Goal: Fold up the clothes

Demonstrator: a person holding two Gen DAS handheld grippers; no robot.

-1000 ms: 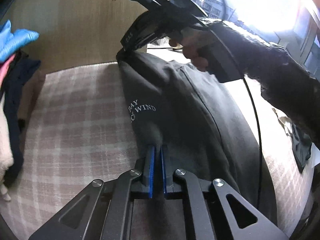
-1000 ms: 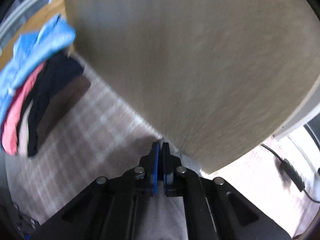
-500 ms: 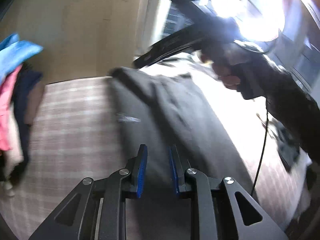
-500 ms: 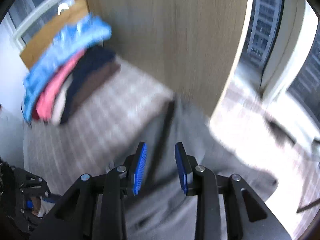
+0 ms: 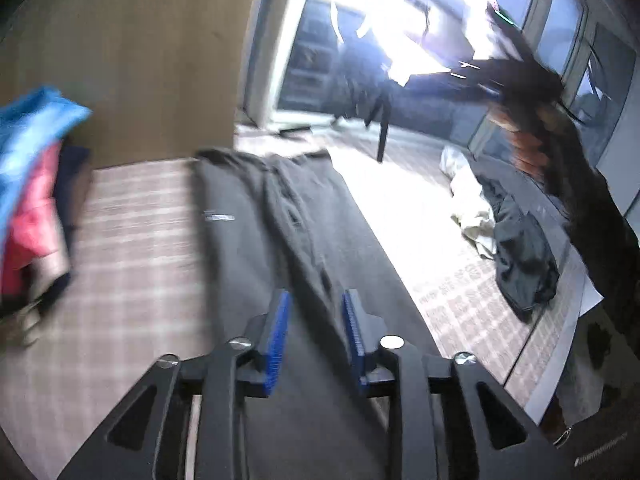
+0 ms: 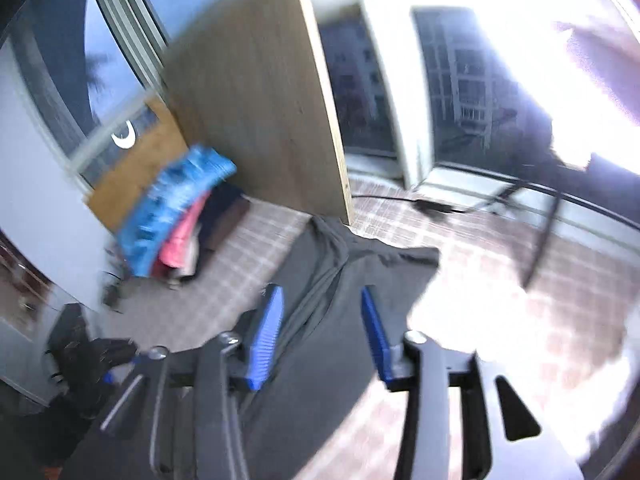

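Note:
A dark grey garment (image 5: 280, 232) lies folded lengthwise on the checked bedcover (image 5: 132, 248), with small white lettering near its left edge. My left gripper (image 5: 314, 300) hovers above its near end; its jaws are opening and nothing is between the blue pads. In the right wrist view the same garment (image 6: 340, 280) stretches away toward a wooden board (image 6: 260, 112). My right gripper (image 6: 322, 300) hangs above it, jaws opening, pads apart and empty. In the left wrist view the person's sleeve and hand (image 5: 532, 128) are raised at the upper right, blurred.
A stack of folded clothes (image 5: 32, 184), blue on top, then pink and dark, sits at the left by the wooden board (image 5: 132, 64); the same stack (image 6: 180, 208) shows in the right wrist view. A rumpled pile of dark and white clothes (image 5: 508, 240) lies at the right. Windows stand behind.
Both grippers let go of the grey garment, opened and lifted away. The right one swung far up and back from the garment's far corner. The garment now lies flat.

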